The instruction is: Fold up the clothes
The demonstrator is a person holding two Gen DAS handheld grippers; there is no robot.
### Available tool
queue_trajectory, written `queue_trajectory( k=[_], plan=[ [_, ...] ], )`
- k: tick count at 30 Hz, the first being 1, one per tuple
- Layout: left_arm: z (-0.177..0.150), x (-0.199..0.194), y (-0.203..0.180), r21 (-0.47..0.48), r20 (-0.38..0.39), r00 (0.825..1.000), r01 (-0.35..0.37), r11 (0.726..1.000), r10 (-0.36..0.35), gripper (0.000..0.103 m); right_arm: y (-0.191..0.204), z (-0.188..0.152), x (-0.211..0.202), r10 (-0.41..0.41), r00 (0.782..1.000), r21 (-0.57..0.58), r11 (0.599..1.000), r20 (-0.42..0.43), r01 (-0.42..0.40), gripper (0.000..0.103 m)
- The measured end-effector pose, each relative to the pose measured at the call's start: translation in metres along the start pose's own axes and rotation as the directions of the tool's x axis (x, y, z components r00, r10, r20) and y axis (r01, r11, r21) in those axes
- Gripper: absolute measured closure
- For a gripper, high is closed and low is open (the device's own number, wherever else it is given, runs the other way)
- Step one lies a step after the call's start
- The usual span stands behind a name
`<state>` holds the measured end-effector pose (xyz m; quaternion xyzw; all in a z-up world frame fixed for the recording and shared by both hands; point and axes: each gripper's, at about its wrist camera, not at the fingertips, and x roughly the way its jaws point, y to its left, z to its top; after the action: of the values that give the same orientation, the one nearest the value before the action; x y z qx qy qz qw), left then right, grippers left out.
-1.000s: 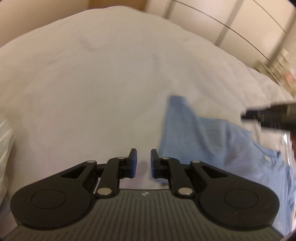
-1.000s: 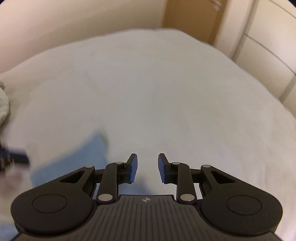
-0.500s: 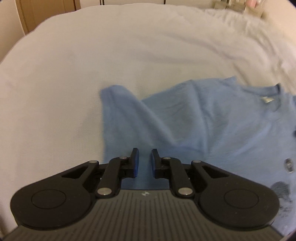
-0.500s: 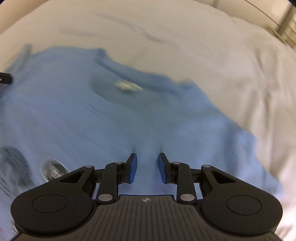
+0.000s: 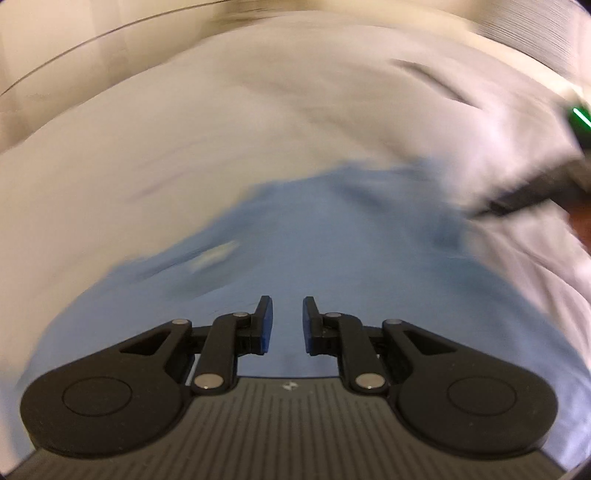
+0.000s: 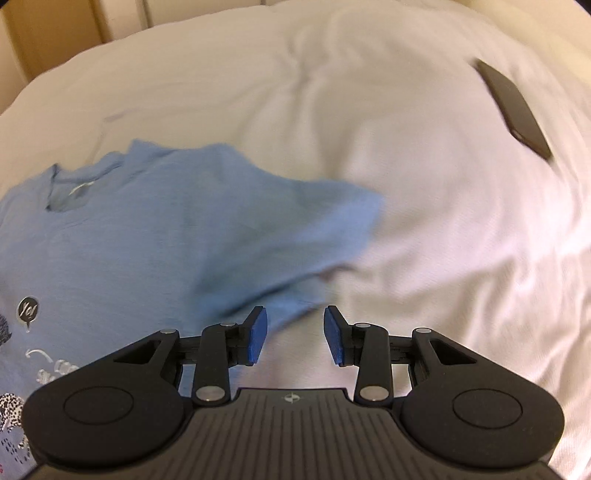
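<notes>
A light blue T-shirt [image 6: 147, 236] with a printed front lies flat on a white bed sheet [image 6: 424, 221]; its neck opening [image 6: 70, 188] is at the far left and one short sleeve [image 6: 325, 218] reaches right. My right gripper [image 6: 294, 338] hovers open over the sleeve's lower hem, holding nothing. In the blurred left wrist view the same T-shirt [image 5: 314, 251] fills the middle. My left gripper [image 5: 287, 320] is open above it, its fingers empty. The other gripper [image 5: 528, 192] shows as a dark streak at the right.
A dark flat phone-like slab [image 6: 513, 107] lies on the sheet at the upper right. Wooden cupboard doors [image 6: 55, 33] stand beyond the bed at the upper left. The sheet [image 5: 184, 140] is wrinkled around the shirt.
Both views have swung quickly across the bed. The right gripper has shifted from above the shirt's chest to its right sleeve and its fingers stand wider apart. The left gripper now faces the shirt's middle.
</notes>
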<state>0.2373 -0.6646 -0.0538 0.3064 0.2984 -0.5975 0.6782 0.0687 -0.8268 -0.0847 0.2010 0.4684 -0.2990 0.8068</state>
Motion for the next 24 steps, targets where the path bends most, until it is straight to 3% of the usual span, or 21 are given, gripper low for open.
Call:
queue_trajectory(
  k=[4,7,11,14,15,16,17,20,23,24],
  plan=[
    [0.031,0.048,-0.082,0.192,0.018,0.993,0.109,0.975,-0.115,0.086,-0.029,0.002,0.007,0.017,0.999,0.083,0.996,0.035,-0.02,0.066],
    [0.049,0.086,-0.121,0.277,0.014,0.992,0.118,0.954,-0.127,0.082,-0.049,0.002,0.007,0.042,0.997,0.135,0.99,0.058,-0.05,0.066],
    [0.053,0.129,-0.16,0.445,-0.021,0.999,0.052,0.894,-0.048,0.076,-0.068,-0.002,0.005,0.089,0.993,0.158,0.982,0.078,-0.1,0.066],
    [0.048,0.151,-0.175,0.529,-0.031,0.999,-0.008,0.849,0.028,0.077,-0.083,-0.005,0.0,0.092,0.991,0.18,0.978,0.097,-0.108,0.066],
    [0.046,0.155,-0.177,0.541,-0.03,0.998,-0.027,0.841,0.051,0.084,-0.088,-0.007,0.0,0.093,0.991,0.197,0.974,0.1,-0.111,0.065],
    [0.047,0.15,-0.171,0.509,-0.019,1.0,0.002,0.861,0.009,0.098,-0.092,-0.008,0.0,0.094,0.99,0.209,0.971,0.1,-0.114,0.065],
    [0.048,0.144,-0.164,0.467,-0.003,0.999,0.043,0.883,-0.047,0.103,-0.096,-0.01,0.0,0.096,0.99,0.218,0.969,0.101,-0.117,0.065],
    [0.051,0.124,-0.144,0.341,0.059,0.977,0.175,0.924,-0.206,0.103,-0.099,-0.011,0.003,0.111,0.989,0.217,0.967,0.101,-0.131,0.065],
    [0.051,0.108,-0.125,0.239,0.117,0.934,0.305,0.922,-0.339,0.103,-0.102,-0.007,0.005,0.16,0.981,0.207,0.962,0.108,-0.179,0.065],
    [0.047,0.105,-0.122,0.236,0.112,0.933,0.31,0.921,-0.342,0.103,-0.1,-0.003,0.008,0.179,0.977,0.193,0.961,0.112,-0.198,0.065]
  ],
)
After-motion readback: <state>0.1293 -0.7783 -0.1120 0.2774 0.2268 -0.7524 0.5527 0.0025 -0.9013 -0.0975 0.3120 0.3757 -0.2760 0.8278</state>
